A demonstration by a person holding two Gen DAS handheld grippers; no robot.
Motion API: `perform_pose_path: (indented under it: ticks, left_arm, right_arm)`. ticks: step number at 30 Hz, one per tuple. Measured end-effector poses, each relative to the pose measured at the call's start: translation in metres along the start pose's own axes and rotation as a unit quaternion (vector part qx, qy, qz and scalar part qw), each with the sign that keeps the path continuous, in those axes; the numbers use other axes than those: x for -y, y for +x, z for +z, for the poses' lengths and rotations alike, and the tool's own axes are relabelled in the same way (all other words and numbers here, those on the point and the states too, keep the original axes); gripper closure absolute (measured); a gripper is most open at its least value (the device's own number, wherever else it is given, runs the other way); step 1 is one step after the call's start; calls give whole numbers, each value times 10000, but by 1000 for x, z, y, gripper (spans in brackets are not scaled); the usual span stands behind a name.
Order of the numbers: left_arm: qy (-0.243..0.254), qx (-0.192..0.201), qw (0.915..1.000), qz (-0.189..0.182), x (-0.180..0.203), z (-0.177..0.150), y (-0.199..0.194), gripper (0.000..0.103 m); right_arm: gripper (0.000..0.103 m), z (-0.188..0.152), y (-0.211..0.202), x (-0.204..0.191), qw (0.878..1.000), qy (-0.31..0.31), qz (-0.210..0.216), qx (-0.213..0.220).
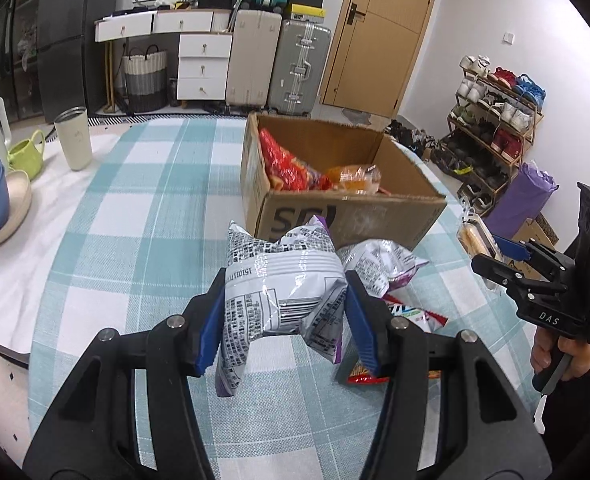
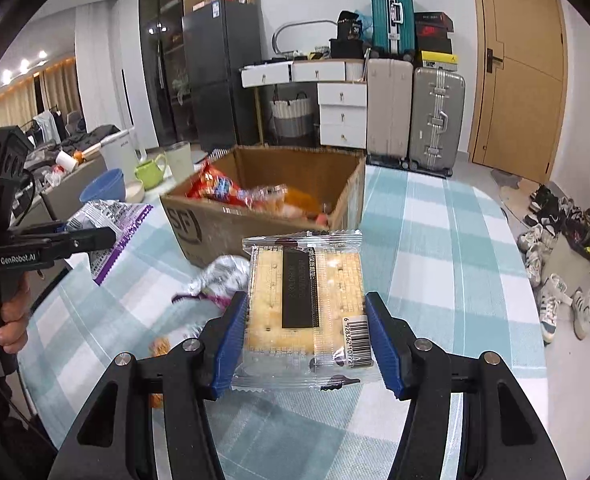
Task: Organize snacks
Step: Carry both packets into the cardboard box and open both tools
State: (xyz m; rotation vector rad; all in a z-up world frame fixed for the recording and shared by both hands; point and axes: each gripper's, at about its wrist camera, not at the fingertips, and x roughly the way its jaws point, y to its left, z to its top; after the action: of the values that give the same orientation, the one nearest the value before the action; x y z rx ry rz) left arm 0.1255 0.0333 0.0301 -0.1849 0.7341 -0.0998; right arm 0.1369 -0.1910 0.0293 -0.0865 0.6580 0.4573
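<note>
Ahead we see the open cardboard box (image 1: 347,216), already holding red and orange snack packs. Just in front of it, lifted off the checked tablecloth (image 1: 135,240), our left gripper (image 1: 285,312) pinches a silver-and-purple chip bag (image 1: 283,280). To the box's right, our right gripper (image 2: 305,332) clamps a clear cracker packet (image 2: 303,304).
</note>
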Motion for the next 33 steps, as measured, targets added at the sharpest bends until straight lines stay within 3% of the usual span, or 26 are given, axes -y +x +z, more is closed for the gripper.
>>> perform_pose_path:
  ticks: [18,33]
  left_arm:
    - [189,356,9992,41,20,47,-17,51]
    - [293,402,9988,11,37,90,12,51]
  right_arm:
    - [45,45,2,-6,9992,20,161,368]
    - [45,76,23,-6,9988,88,247,403]
